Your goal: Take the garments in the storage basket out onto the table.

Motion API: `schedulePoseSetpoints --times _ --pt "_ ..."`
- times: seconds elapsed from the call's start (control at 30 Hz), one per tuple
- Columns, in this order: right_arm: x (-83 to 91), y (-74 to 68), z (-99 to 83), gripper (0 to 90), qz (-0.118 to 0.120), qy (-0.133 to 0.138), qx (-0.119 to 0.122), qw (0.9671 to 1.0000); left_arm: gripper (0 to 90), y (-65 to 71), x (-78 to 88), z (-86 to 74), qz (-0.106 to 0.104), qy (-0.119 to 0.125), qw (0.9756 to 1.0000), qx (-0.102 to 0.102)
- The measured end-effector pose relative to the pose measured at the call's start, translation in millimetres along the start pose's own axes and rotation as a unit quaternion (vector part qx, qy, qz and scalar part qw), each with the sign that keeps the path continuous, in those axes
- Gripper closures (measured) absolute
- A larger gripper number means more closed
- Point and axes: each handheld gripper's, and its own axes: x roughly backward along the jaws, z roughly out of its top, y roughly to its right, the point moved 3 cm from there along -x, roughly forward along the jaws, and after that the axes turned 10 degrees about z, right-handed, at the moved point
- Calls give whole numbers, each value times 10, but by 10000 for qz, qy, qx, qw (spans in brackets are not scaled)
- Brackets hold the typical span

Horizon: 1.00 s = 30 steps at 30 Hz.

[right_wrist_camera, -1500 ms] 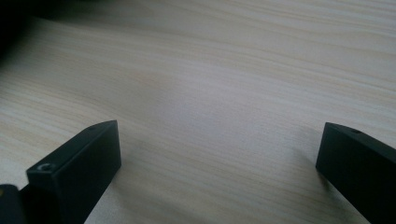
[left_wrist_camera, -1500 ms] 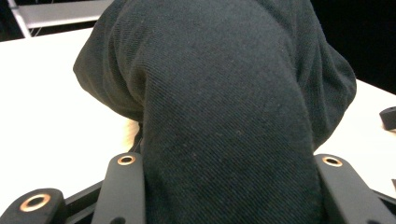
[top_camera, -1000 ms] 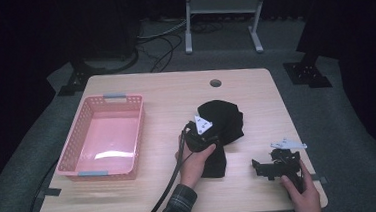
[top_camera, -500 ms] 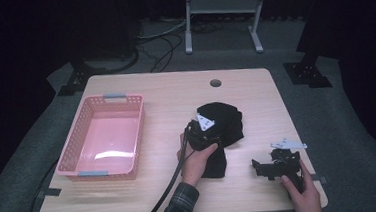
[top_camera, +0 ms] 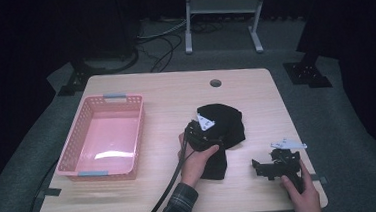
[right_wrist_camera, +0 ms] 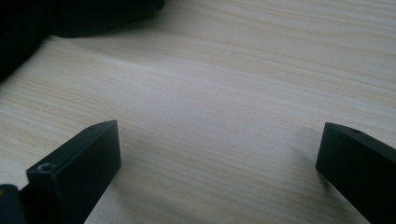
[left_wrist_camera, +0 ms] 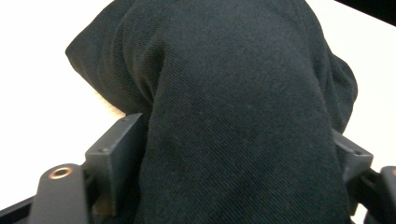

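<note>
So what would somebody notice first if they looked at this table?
Probably the pink basket, sitting bright on the left side of the wooden table. Next, the black cloth bunched up in the middle, with the left claw right on it, its jaws just opening with cloth between them.

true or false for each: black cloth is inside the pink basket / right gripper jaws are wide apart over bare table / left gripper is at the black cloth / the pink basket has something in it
1. The black cloth lies in the pink basket: false. It lies on the table, right of the basket.
2. The right gripper has its jaws wide apart over bare wood: true.
3. The left gripper is at the black cloth: true. Its jaws have just been opening, with a fold of cloth between them.
4. The pink basket holds something: false. It is empty.
</note>
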Motion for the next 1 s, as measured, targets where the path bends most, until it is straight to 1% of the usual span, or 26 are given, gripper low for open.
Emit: schedulePoseSetpoints --times 0.07,0.13,0.17,0.2,0.23,0.3,0.5,0.67,0.73,0.83,0.9,1.0 --pt "0 0 0 0 -1 0 0 10000 112 -7 1 1 -15 -16 10000 62" --pt "0 0 0 0 0 0 -2 10000 102 -11 2 1 -25 -12 10000 95" --pt "0 0 0 0 -1 0 0 10000 53 -20 -2 2 19 -47 9999 147" --pt "0 0 0 0 -1 0 0 10000 30 -20 -2 2 19 -47 9999 147" --pt "0 -1 0 0 0 -1 -4 10000 30 -26 0 1 -6 -41 9998 173" --pt "0 0 0 0 -1 0 -1 10000 29 -25 0 1 -4 -40 9999 163" --pt "0 0 0 0 -1 -1 0 10000 25 -7 2 2 -54 -14 10000 81" --pt "0 0 0 0 -1 -1 0 10000 25 -20 5 6 -61 -21 9999 147" --pt "0 0 0 0 -1 -1 -1 10000 25 -23 10 13 -94 -9 9998 163" --pt "0 1 1 0 -5 0 -6 10000 25 -30 22 26 -95 33 9998 191" --pt "2 8 1 0 -52 7 -57 10000 25 -38 42 47 -118 79 9996 230" --pt "3 12 1 0 -71 9 -73 9999 25 -43 58 58 -133 109 9996 217"
